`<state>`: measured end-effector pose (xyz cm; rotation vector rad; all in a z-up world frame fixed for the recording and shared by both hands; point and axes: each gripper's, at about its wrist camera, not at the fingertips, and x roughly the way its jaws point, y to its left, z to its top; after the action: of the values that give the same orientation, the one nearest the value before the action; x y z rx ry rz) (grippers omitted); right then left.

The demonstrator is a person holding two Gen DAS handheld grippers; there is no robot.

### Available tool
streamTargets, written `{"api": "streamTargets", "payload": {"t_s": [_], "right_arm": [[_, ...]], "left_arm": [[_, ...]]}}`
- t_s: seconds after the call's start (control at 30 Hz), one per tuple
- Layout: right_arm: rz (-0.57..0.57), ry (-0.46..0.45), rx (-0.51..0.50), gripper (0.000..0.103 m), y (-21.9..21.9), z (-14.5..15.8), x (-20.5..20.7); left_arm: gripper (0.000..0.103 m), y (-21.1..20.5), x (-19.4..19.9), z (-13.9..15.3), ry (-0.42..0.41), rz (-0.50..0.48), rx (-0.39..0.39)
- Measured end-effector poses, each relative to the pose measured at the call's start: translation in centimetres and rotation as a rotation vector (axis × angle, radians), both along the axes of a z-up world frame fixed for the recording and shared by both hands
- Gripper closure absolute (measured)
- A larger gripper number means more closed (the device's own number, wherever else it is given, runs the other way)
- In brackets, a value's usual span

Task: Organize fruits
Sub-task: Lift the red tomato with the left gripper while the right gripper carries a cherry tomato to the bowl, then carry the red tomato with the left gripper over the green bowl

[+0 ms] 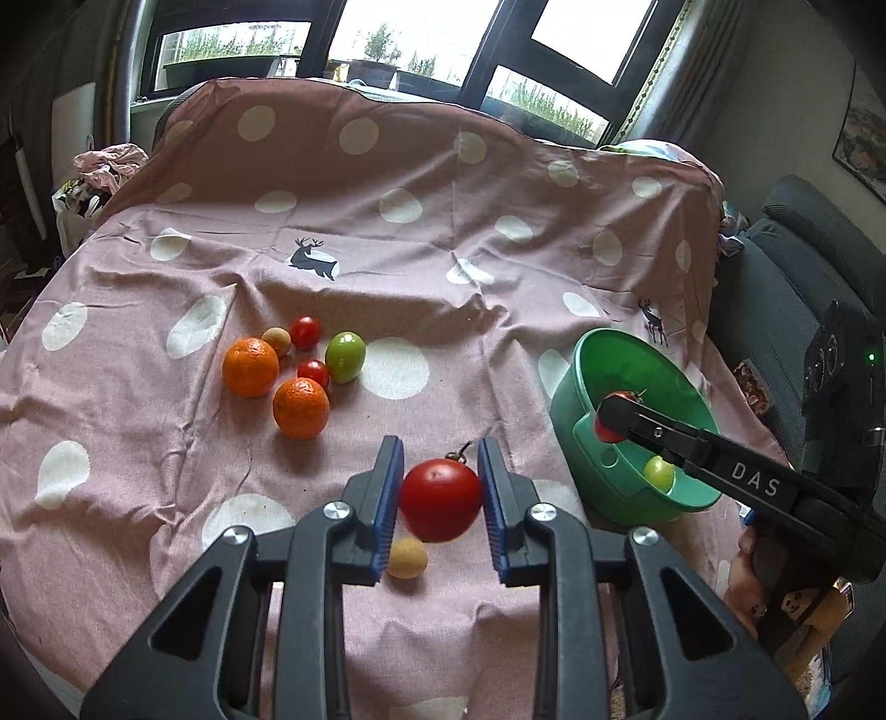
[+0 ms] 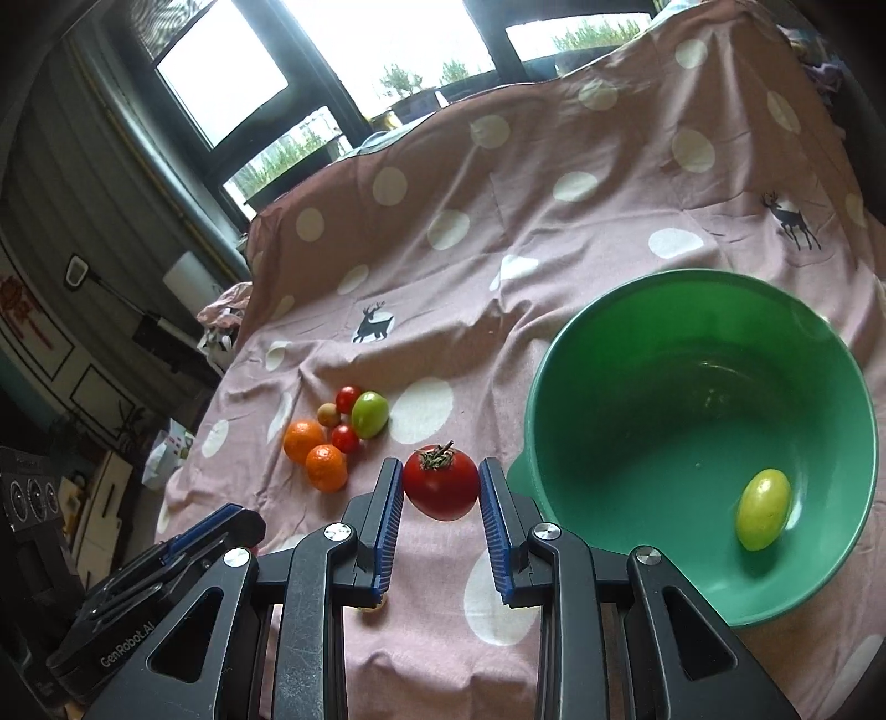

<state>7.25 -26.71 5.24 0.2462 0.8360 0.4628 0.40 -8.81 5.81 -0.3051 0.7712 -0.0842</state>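
The left gripper [image 1: 439, 459] is clenched on a large tomato [image 1: 440, 498], both blue pads [image 1: 387, 487] pressing its sides, near the front edge of the pink spotted cloth [image 1: 443, 166]. A small tan fruit [image 1: 407, 558] lies on the cloth just below it. The right gripper [image 2: 440, 476] grasps a second large tomato [image 2: 441, 482] the same way. The left wrist view shows this one at the near rim of the green bowl [image 2: 609, 310], by its handle. The bowl stands at the right edge of the cloth, with one yellow-green fruit [image 2: 763, 512] inside, near its wall. Towards the left of the cloth sits a tight cluster: two oranges [image 1: 250, 366], two small tomatoes [image 1: 305, 331], a green fruit [image 1: 345, 357] and another tan fruit [image 1: 277, 340]. The cluster is well apart from the bowl. Windows [image 1: 415, 33] stand beyond the far edge.
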Motion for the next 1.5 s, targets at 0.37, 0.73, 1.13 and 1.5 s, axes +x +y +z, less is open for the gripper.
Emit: {"api": "streamTargets", "payload": {"t_s": [0.37,0.73,1.13,1.5], "right_arm": [[-0.007,-0.024,0.079,0.073,-2.2,0.9,-0.1],[-0.1,-0.055,0.118,0.073,-5.4,1.5,0.0],[-0.198,-0.062,0.136,0.073,-8.8,1.2,0.4],[-0.26,-0.054,0.141,0.073,-10.8,0.9,0.7]], "left_arm": [[0.076,-2.0,0.6,0.9,-0.019,-0.027,0.007],[0.076,-4.3,1.6,1.3,-0.031,-0.063,0.008],[0.076,-7.9,3.5,1.4,-0.034,-0.142,-0.002],[0.076,-10.7,5.0,0.9,-0.023,-0.206,-0.018]]}}
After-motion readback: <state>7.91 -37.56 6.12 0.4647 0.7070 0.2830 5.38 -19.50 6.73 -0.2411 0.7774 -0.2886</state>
